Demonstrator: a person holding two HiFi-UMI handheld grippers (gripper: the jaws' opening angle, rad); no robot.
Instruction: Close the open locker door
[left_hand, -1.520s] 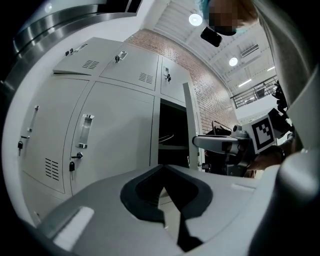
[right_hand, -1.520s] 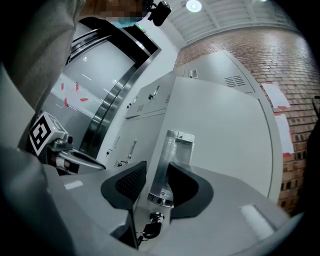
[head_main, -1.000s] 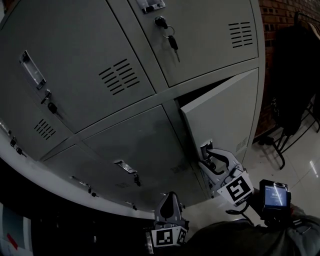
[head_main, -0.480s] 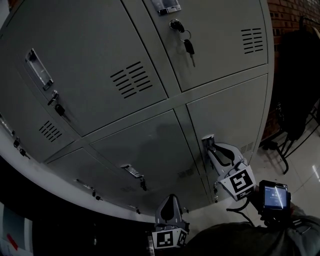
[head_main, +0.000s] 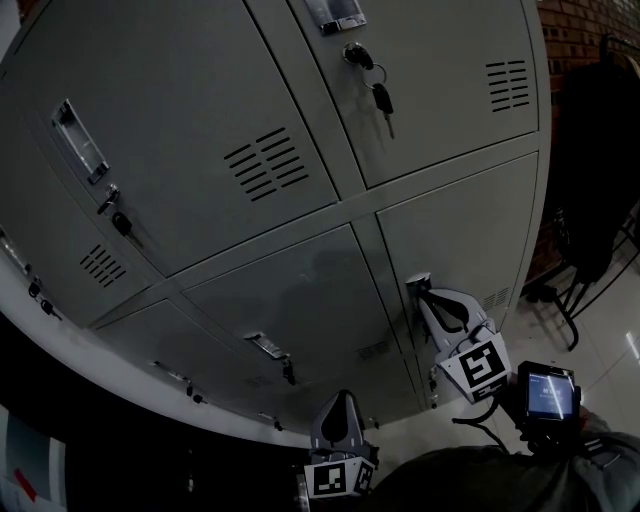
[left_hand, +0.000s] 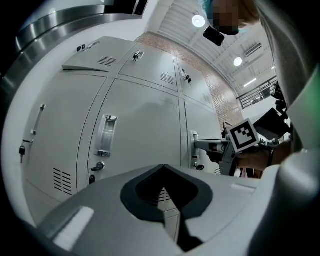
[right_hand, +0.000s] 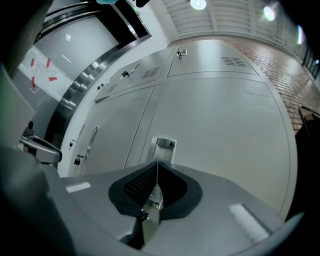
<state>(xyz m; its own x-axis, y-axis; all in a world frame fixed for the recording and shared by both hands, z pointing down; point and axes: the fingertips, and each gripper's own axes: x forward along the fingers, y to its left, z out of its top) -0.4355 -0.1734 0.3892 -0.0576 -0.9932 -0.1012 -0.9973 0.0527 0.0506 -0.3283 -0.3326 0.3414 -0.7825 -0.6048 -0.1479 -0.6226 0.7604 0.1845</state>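
Right gripper view: the jaws of the right gripper (right_hand: 157, 165) have just been closing and now stand together, with their tips at the recessed handle (right_hand: 164, 145) of the locker door (right_hand: 230, 120). Whether they pinch the handle's metal lip cannot be told. The door lies flush with its neighbours, at the lower right of the locker bank (head_main: 200, 150). The left gripper (left_hand: 161, 167) has its jaws together and empty, apart from the doors. Keys (head_main: 380, 95) hang from the door above.
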